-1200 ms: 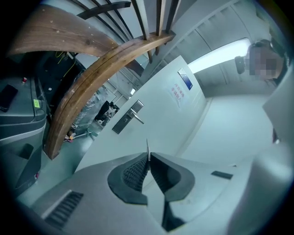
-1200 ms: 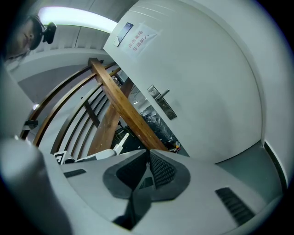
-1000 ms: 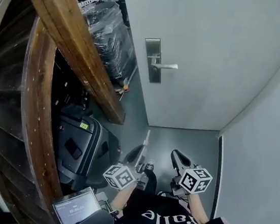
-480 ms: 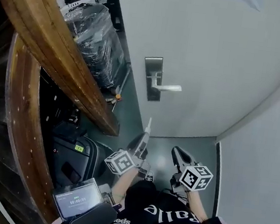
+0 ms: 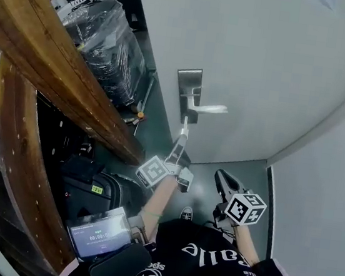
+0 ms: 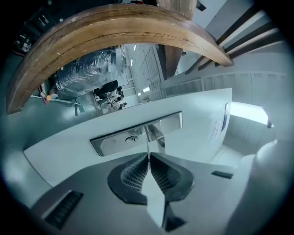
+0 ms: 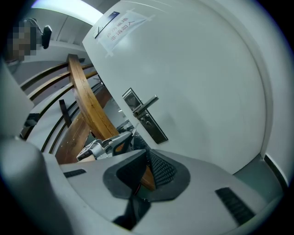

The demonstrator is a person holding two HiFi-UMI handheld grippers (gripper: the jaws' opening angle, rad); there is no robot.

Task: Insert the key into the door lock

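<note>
The key (image 6: 148, 148), judged light and stiff, is pinched at its rear by the left tool (image 6: 149, 159), near the lock plate (image 6: 115, 142).

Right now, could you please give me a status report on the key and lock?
Left tongs shut on key. Key tip near keyhole, not yet in. Right tongs shut, empty, held low. Nothing between key and lock.

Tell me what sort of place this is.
Probably an indoor hallway or stairwell used partly for storage: a white door with a lever handle, a curved wooden stair rail beside it, and plastic-wrapped goods stacked further along.
</note>
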